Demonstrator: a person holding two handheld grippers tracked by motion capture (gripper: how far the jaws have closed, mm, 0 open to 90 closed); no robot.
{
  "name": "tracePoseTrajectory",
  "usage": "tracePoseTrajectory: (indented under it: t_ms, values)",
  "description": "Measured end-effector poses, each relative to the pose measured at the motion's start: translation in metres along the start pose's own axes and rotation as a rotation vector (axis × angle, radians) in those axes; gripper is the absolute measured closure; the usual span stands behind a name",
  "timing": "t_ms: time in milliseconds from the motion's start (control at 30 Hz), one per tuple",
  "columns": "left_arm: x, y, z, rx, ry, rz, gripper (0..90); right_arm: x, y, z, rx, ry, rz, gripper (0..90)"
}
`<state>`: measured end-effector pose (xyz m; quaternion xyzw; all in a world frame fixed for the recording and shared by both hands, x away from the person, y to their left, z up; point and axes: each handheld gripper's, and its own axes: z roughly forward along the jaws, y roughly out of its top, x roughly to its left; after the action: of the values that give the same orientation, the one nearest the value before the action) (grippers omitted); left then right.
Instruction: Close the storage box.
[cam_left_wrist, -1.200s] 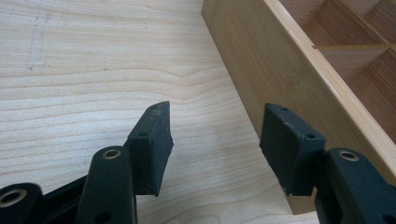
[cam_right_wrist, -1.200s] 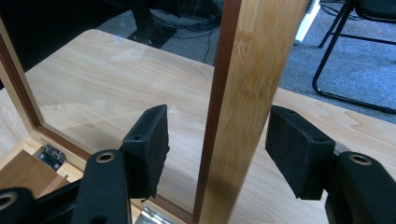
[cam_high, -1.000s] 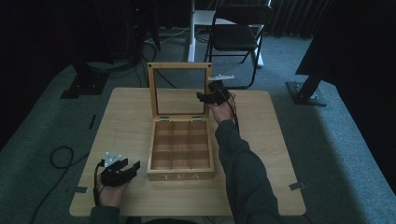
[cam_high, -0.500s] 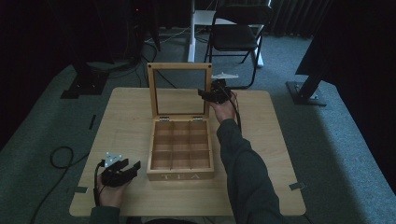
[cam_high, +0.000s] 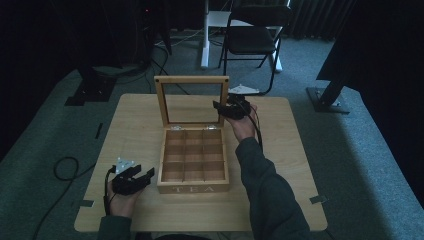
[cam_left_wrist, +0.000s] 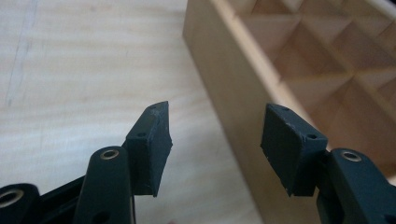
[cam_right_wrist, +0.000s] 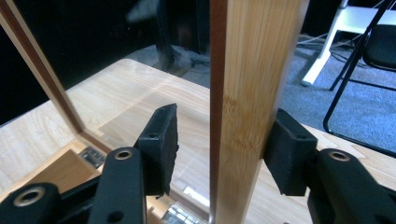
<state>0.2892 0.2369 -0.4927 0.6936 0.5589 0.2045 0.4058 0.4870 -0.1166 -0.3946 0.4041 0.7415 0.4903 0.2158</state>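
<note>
On a wooden table (cam_high: 135, 120), a compartmented tea box (cam_high: 194, 160) is seen mid-table, its lid (cam_high: 192, 100) upright. The lid's side frame is straddled by the spread right gripper (cam_right_wrist: 219, 135); the left gripper (cam_left_wrist: 215, 140) is held agape beside the box.
</note>
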Motion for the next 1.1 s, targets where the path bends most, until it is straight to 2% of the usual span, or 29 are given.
tracePoseTrajectory:
  t_ms: [100,133,200,233,267,367,400,433,467,500,567,600,633,667,733,933,1100]
  values:
    - [-0.003,0.014,0.001,-0.023,0.005,0.017,42.9,0.007,-0.004,-0.008,-0.009,-0.009,-0.020,46.7]
    - [-0.003,0.014,0.001,-0.023,0.005,0.017,42.9,0.007,-0.004,-0.008,-0.009,-0.009,-0.020,46.7]
    - [-0.003,0.030,0.003,-0.040,0.012,0.032,43.0,0.011,-0.007,-0.014,-0.009,-0.010,-0.038,46.5]
    - [-0.003,0.030,0.003,-0.040,0.012,0.032,43.0,0.011,-0.007,-0.014,-0.009,-0.010,-0.038,46.5]
    - [-0.002,0.042,0.004,-0.057,0.018,0.035,43.0,0.013,-0.008,-0.017,-0.006,-0.003,-0.048,46.5]
    - [-0.002,0.062,0.005,-0.076,0.027,0.048,43.0,0.013,-0.009,-0.020,-0.010,0.006,-0.039,46.5]
    - [-0.002,0.062,0.005,-0.076,0.027,0.048,43.0,0.013,-0.009,-0.020,-0.010,0.006,-0.039,46.5]
    - [-0.003,0.075,0.006,-0.090,0.030,0.056,43.0,0.015,-0.010,-0.021,-0.010,-0.001,-0.040,46.4]
    - [-0.003,0.075,0.006,-0.090,0.030,0.056,43.0,0.015,-0.010,-0.022,-0.011,-0.002,-0.042,46.4]
    - [-0.004,0.088,0.008,-0.095,0.038,0.069,43.1,0.015,-0.011,-0.022,-0.012,-0.002,-0.041,46.3]
    - [-0.004,0.088,0.008,-0.095,0.038,0.069,43.3,0.015,-0.011,-0.023,-0.015,0.001,-0.035,46.3]
    - [-0.005,0.107,0.013,-0.102,0.052,0.083,43.9,0.016,-0.012,-0.024,-0.020,0.001,-0.022,45.9]
    - [-0.005,0.107,0.013,-0.102,0.052,0.083,44.2,0.017,-0.012,-0.024,-0.020,-0.004,-0.023,45.9]
    - [-0.007,0.116,0.016,-0.108,0.056,0.095,44.9,0.017,-0.012,-0.025,-0.020,-0.006,-0.024,45.8]
    - [-0.008,0.121,0.017,-0.109,0.056,0.102,45.2,0.017,-0.012,-0.025,-0.021,-0.006,-0.025,45.8]
    - [-0.015,0.146,0.023,-0.133,0.066,0.156,56.0,0.018,-0.014,-0.028,-0.021,0.000,-0.022,45.8]
    - [-0.019,0.155,0.022,-0.148,0.062,0.168,66.9,0.019,-0.014,-0.029,-0.018,-0.001,-0.025,45.8]
